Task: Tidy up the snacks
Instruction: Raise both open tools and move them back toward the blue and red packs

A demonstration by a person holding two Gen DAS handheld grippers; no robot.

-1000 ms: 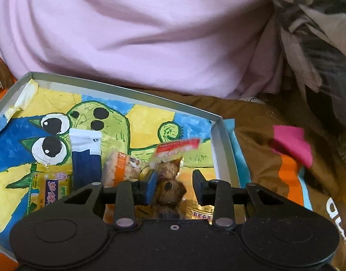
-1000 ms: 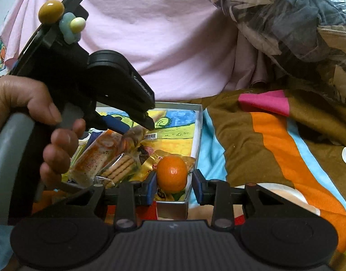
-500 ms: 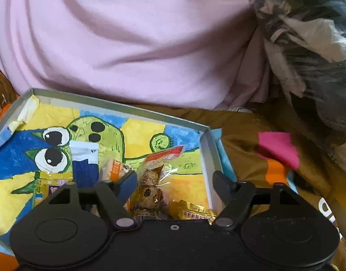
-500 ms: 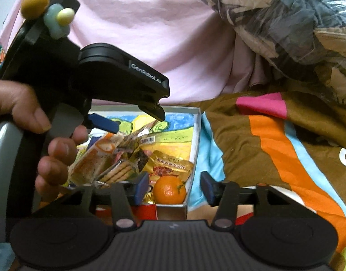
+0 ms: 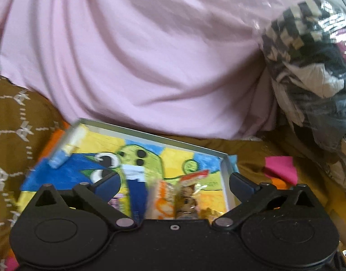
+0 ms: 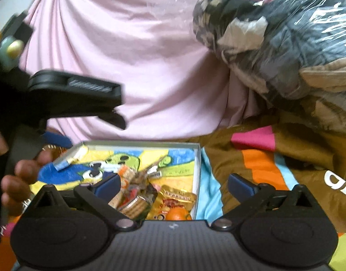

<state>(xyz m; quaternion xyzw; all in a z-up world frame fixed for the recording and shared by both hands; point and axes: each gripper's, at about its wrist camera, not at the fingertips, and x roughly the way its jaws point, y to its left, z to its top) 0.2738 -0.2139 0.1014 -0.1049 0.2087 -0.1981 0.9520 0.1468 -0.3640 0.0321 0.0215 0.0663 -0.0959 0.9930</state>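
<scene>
Several snack packets (image 6: 136,194) and an orange (image 6: 178,214) lie in a shallow box (image 6: 196,158) with a cartoon-painted floor, on a brown bedspread (image 6: 286,158). The left gripper (image 5: 174,184) and right gripper (image 6: 174,184) have just spread wide, gripping nothing.

— Anything readable from here?
— Barely. Big white letters on the brown blanket (image 6: 308,158), cut off at the edge. The snack wrappers (image 6: 173,196) are too blurred.
</scene>
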